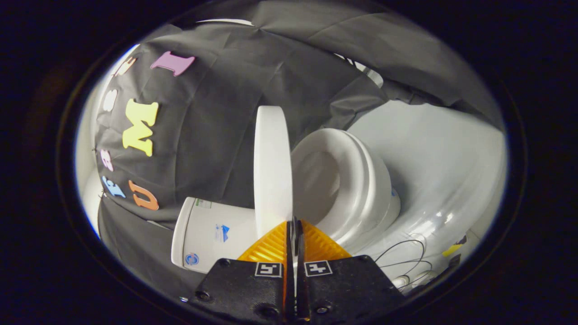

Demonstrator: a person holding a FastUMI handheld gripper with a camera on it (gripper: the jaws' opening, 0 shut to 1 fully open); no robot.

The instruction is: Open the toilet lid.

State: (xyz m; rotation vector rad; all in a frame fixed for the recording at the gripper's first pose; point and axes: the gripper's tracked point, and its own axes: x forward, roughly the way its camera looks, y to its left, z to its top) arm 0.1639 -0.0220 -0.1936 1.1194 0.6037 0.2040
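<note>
Nearest the lens: two gripper [295, 225] fingers, pressed almost together, clenched on the near edge of the toilet lid [272, 167], which passes between the tips (a sliver of gap remains, but both fingers appear to bear on the lid's rim). Seen edge-on, lid standing nearly upright, long axis running straight ahead and up from the fingertips toward the far booth wall. Just right of the lid, exposed already: toilet seat [356, 180] with its oval opening, atop the bowl. Left of the lid, close against it: tank [212, 230] with small stickers, lying behind the raised lid in the sense that the lid swings toward it. Farther right, pale floor [442, 158] with thin dark cables [406, 257] near the fingers. Judged mostly open; remaining travel looks short, leftward toward the tank, hinge side low and near, free edge far. Probably a gentle tip left until resting, then release.
</note>
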